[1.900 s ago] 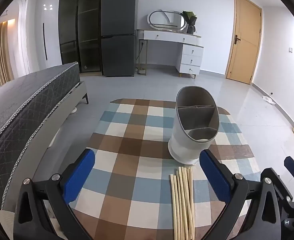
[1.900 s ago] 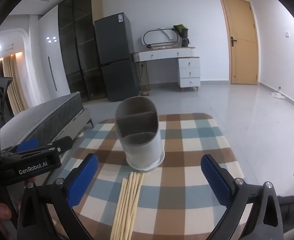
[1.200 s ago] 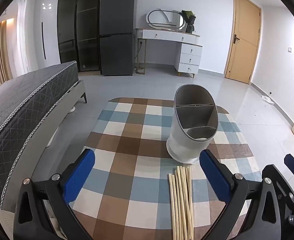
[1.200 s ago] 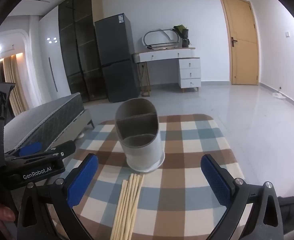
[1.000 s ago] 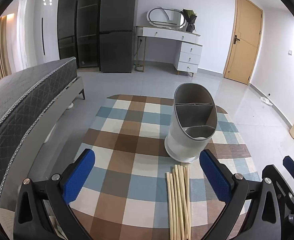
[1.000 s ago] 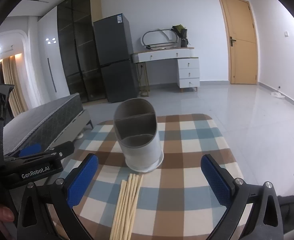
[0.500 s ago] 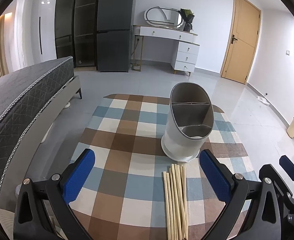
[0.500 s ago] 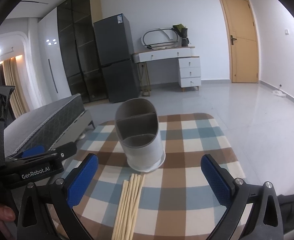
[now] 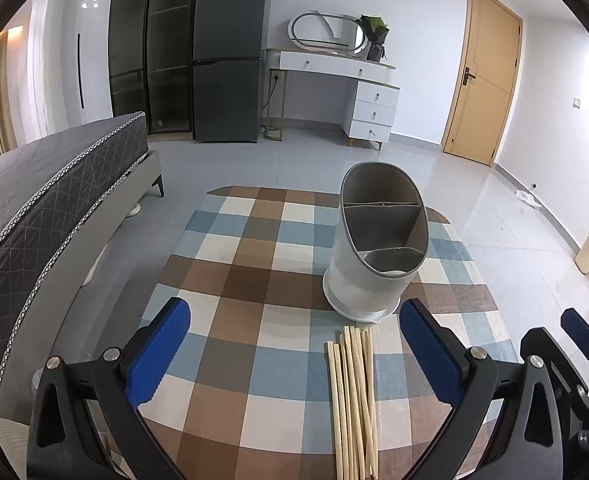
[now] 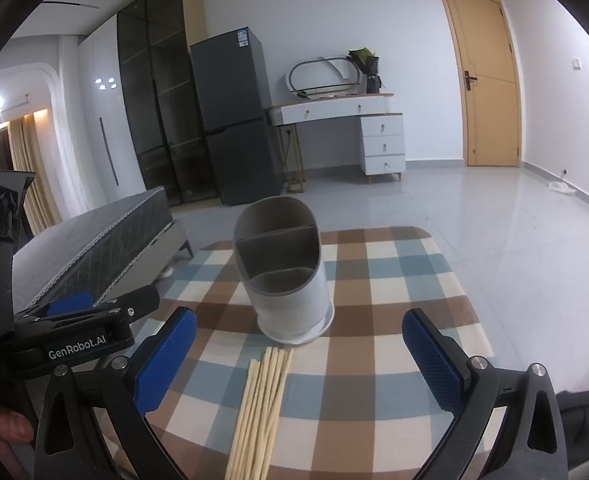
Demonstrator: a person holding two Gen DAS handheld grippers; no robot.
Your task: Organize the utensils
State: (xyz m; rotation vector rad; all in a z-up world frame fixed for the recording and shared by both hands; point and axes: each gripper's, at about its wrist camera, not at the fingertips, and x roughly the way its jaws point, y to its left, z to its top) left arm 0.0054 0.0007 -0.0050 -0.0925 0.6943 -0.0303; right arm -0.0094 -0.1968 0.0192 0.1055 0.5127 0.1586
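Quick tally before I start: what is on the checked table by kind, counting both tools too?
Utensil holder: 1
Bundle of chopsticks: 1 (the sticks lie too close together to count singly)
Tools: 2, the left tool and the right tool, both open
Total: 4

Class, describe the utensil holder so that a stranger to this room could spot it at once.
Find the checked table. Near its middle stands the holder, just beyond the chopsticks. It is the only upright thing there: a pale oval tub with grey dividers inside.
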